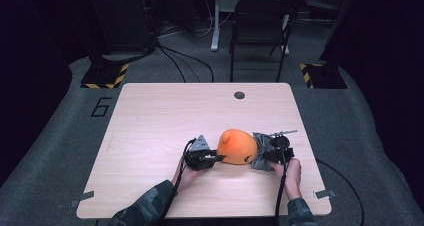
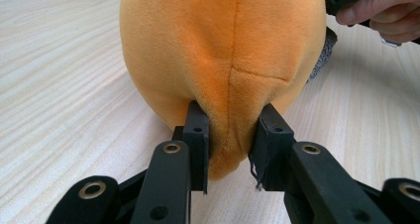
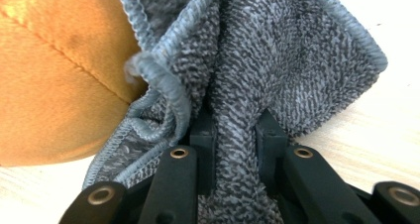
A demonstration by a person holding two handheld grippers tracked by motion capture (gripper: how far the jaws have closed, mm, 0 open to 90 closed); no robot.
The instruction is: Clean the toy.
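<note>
The rounded orange plush toy sits on the pale wooden table, right of centre toward the near edge, squarely between the two tongs. The left tongs are pinched on the plush's left end, at its seam. The right tongs are clamped on a fold of the grey terry cloth, which lies against the plush's right side. The plush's long axis runs left to right, so both hands are equally close. A dark mark shows on the plush's near face, too small to read; a "6" is painted on the floor at far left.
</note>
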